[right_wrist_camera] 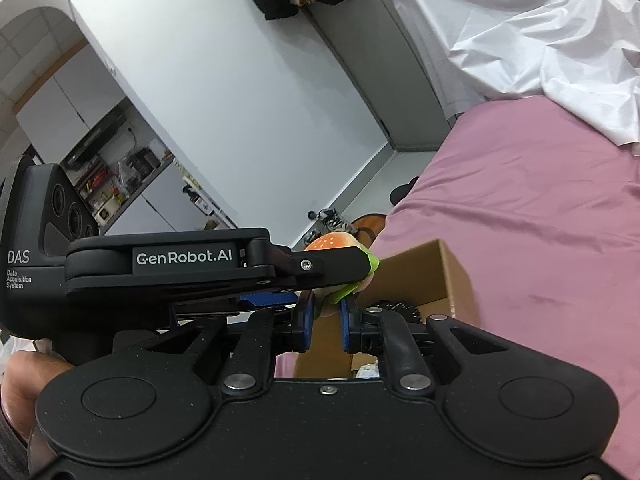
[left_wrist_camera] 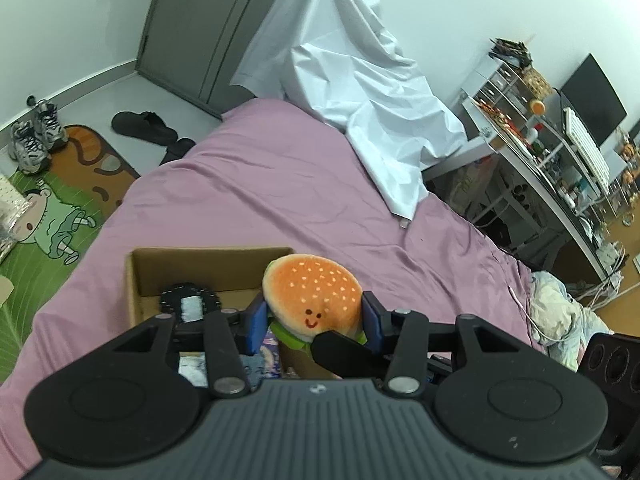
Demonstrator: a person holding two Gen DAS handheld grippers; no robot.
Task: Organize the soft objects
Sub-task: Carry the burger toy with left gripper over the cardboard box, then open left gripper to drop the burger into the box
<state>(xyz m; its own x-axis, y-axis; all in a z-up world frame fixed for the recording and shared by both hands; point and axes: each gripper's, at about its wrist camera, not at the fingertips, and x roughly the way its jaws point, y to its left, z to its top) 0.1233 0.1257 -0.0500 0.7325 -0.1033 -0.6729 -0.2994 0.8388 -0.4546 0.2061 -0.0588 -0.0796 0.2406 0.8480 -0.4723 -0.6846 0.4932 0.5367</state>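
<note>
A plush burger (left_wrist_camera: 316,292) with an orange bun, a drawn smile and a green lettuce edge hangs over the near corner of an open cardboard box (left_wrist_camera: 208,264) on the bed. My left gripper (left_wrist_camera: 316,320) is shut on it, one blue pad on each side of the bun. In the right wrist view my right gripper (right_wrist_camera: 326,320) is shut on the burger's green lettuce edge (right_wrist_camera: 334,294), just under the left gripper's black finger (right_wrist_camera: 328,264). The box (right_wrist_camera: 420,276) holds a dark round soft item with a white patch (left_wrist_camera: 190,302).
The box stands on a bed with a pink sheet (left_wrist_camera: 280,184). A white cloth (left_wrist_camera: 360,92) is draped at the far end. Sneakers (left_wrist_camera: 36,132), black slippers (left_wrist_camera: 144,126) and a cartoon mat (left_wrist_camera: 60,216) lie on the floor at left. A cluttered desk (left_wrist_camera: 560,152) stands at right.
</note>
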